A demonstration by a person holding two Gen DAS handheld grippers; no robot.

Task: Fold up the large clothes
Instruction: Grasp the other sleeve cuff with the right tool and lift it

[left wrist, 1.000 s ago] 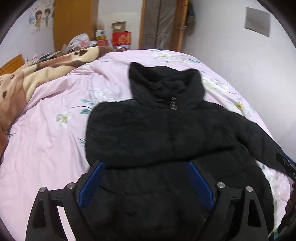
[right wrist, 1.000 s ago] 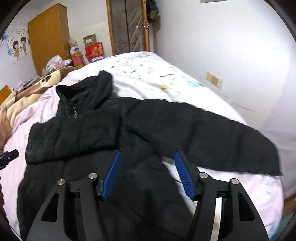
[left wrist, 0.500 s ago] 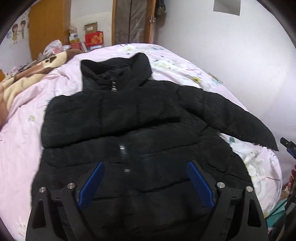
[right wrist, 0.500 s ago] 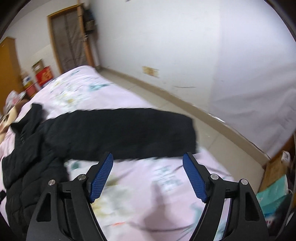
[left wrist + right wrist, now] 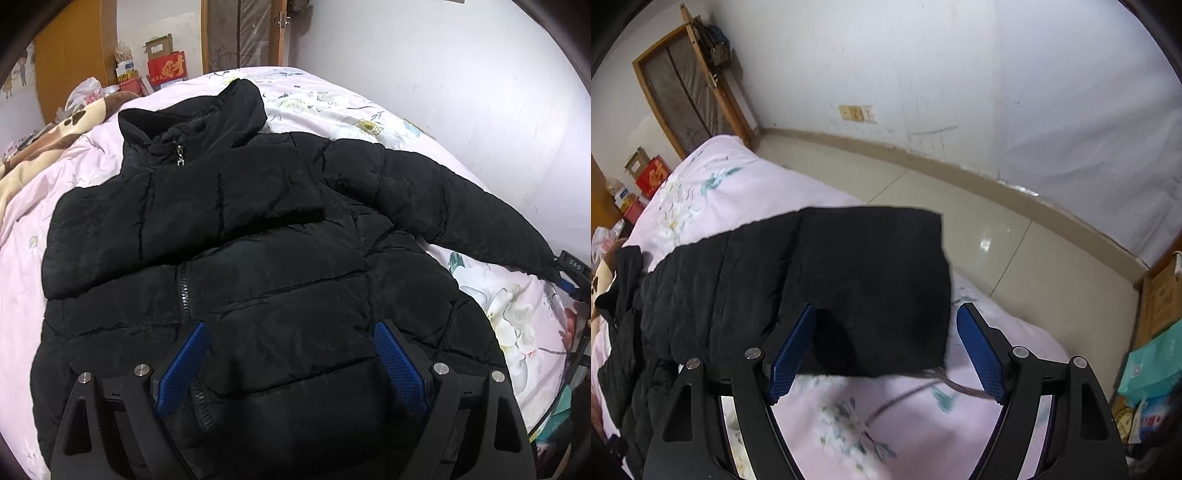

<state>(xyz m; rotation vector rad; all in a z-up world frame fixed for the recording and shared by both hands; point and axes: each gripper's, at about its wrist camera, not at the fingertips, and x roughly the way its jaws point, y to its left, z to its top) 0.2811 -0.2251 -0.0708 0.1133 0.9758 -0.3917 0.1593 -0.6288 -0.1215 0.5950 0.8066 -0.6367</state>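
Lying flat on the pink flowery bed point(image 5: 332, 107) is the big black puffy jacket point(image 5: 258, 236), one sleeve point(image 5: 849, 280) stretched out toward the bed's edge. The left gripper point(image 5: 291, 354) hangs over the jacket's bottom part, jaws wide apart, holding nothing. The right gripper point(image 5: 886, 339) hangs over the sleeve's end; its jaws have just been opening and stand apart, not pinching it. A brown cardboard box point(image 5: 159, 45) sits on a red box point(image 5: 168, 70) by the far wall; I cannot tell what is inside.

Your puffer jacket point(image 5: 258, 236) lies flat on the bed point(image 5: 369, 110), hood toward the far edge, one sleeve point(image 5: 849, 280) stretched to the right edge; a blanket point(image 5: 55, 136) lies along the left edge.
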